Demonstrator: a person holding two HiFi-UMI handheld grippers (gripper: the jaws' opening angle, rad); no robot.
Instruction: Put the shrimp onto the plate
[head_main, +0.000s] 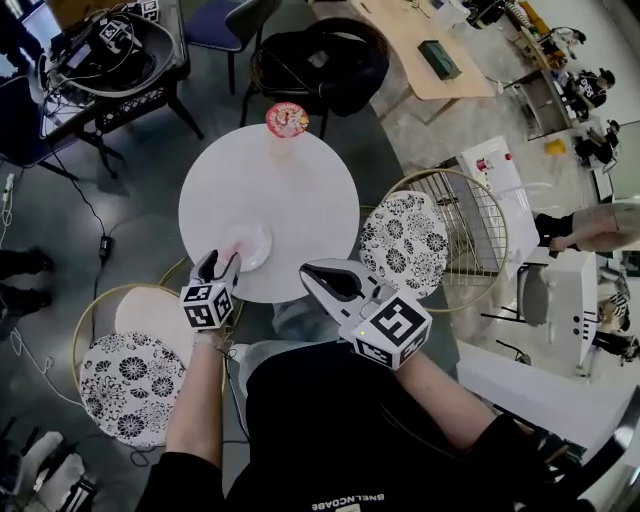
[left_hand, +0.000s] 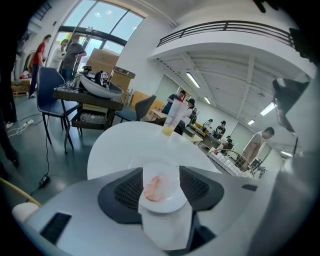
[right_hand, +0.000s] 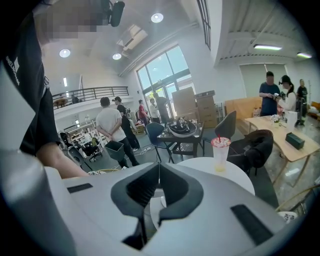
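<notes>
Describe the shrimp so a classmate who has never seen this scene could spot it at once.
Find the round white table; near its edge closest to the person sits a small white plate. The shrimp is the pale pink piece lying on it, unlike the tall drink cup at the far edge.

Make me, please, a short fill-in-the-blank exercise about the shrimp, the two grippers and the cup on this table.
1. The shrimp lies on a small white ____.
2. The left gripper holds its jaws ____ over the shrimp.
3. The right gripper has its jaws ____, with nothing between them.
4. The drink cup stands on the round white ____.
Missing words: plate; open; shut; table.
</notes>
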